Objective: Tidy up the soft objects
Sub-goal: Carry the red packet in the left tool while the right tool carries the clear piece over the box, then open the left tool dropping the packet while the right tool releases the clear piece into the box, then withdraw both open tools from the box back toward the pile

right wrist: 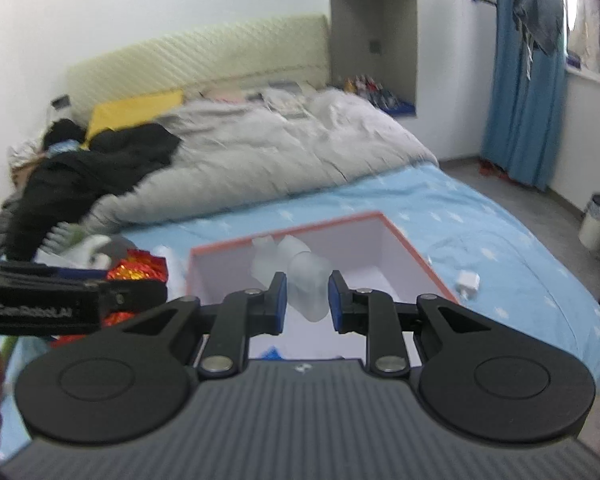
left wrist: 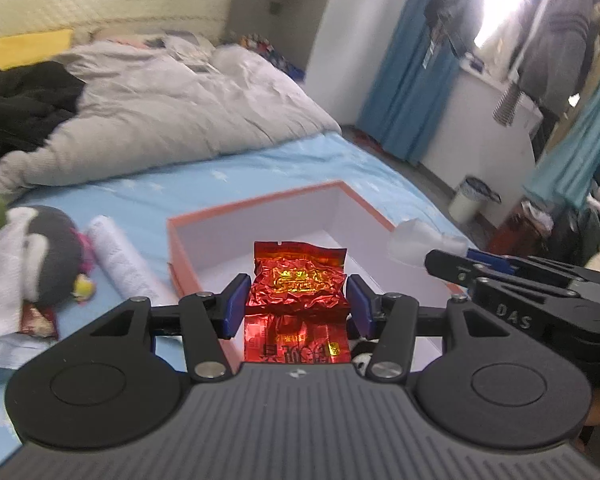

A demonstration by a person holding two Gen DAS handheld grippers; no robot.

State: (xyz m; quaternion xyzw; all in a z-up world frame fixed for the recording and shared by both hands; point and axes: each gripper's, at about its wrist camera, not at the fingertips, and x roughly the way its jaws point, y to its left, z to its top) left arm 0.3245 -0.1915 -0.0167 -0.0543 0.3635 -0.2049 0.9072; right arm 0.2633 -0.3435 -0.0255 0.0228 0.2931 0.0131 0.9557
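My left gripper [left wrist: 298, 300] is shut on a crinkled red foil packet [left wrist: 298, 286] and holds it over the near edge of an open orange box with a white inside [left wrist: 268, 208]. My right gripper [right wrist: 307, 298] is shut on a soft translucent white bottle [right wrist: 306, 280], held above the same box [right wrist: 416, 256]. In the left wrist view the right gripper [left wrist: 452, 266] enters from the right with the white bottle [left wrist: 420, 244] at its tip. In the right wrist view the left gripper's fingers [right wrist: 112, 296] and the red packet [right wrist: 138, 270] show at the left.
The box lies on a light blue bedsheet [left wrist: 260, 168]. A grey penguin plush [left wrist: 52, 256], a white paper roll [left wrist: 120, 260] and a white cloth [left wrist: 0, 280] lie left of the box. A grey duvet [right wrist: 260, 152] and black clothes [right wrist: 84, 172] lie behind. A white charger [right wrist: 468, 282] lies right of the box.
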